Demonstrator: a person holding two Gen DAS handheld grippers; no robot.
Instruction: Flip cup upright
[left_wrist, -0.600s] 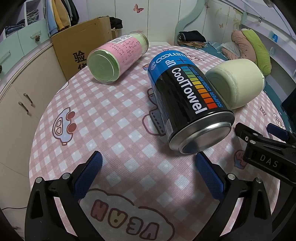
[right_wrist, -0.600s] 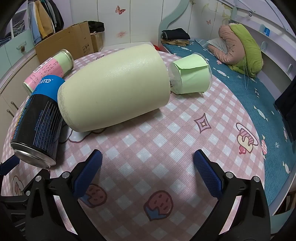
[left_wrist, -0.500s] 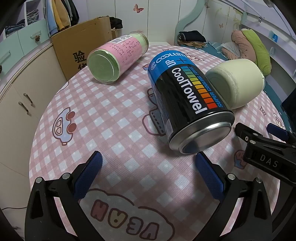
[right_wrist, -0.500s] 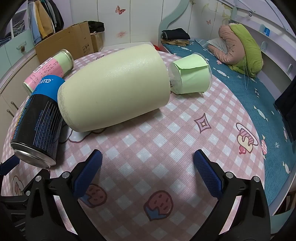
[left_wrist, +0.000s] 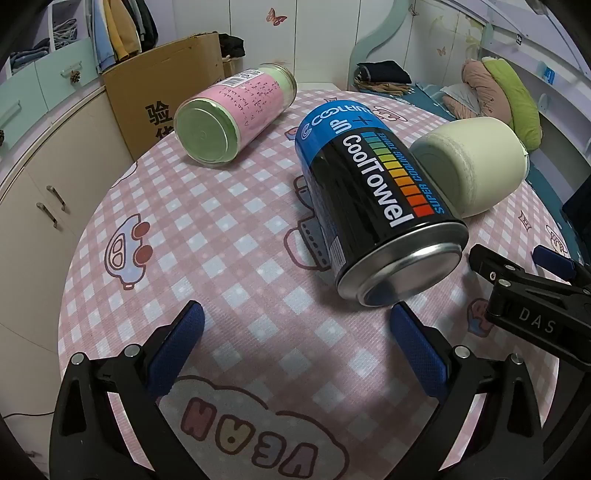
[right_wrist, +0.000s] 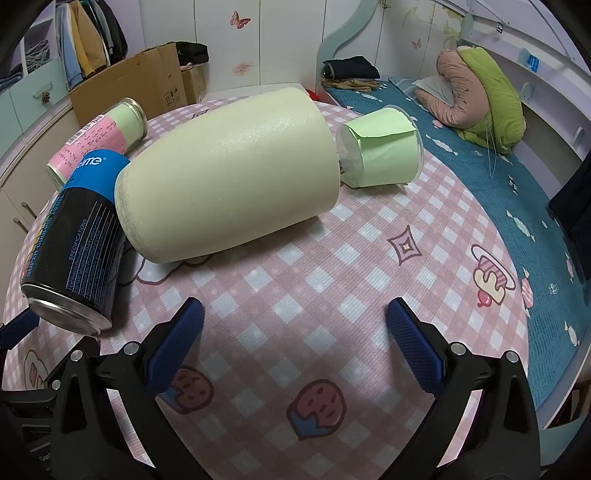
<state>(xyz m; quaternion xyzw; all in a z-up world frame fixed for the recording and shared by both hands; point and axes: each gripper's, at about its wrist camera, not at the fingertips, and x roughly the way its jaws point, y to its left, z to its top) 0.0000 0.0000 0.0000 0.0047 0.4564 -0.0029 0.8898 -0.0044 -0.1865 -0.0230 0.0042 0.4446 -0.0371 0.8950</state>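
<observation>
Several containers lie on their sides on a round table with a pink checked cloth (left_wrist: 221, 229). A pale green foam cup (right_wrist: 229, 173) lies in the middle; it also shows in the left wrist view (left_wrist: 476, 166). A clear cup wrapped in green paper (right_wrist: 380, 147) lies behind it. A black and blue CoolTowel can (left_wrist: 373, 206) lies left of the foam cup. A pink and green jar (left_wrist: 236, 114) lies at the far left. My left gripper (left_wrist: 295, 343) is open and empty, just in front of the can. My right gripper (right_wrist: 293, 339) is open and empty, in front of the foam cup.
A cardboard box (left_wrist: 166, 96) and cream cabinets (left_wrist: 37, 192) stand left of the table. A bed with a blue cover (right_wrist: 517, 206) and bedding (right_wrist: 476, 92) runs along the right. The table edge is close on the right (right_wrist: 532, 369).
</observation>
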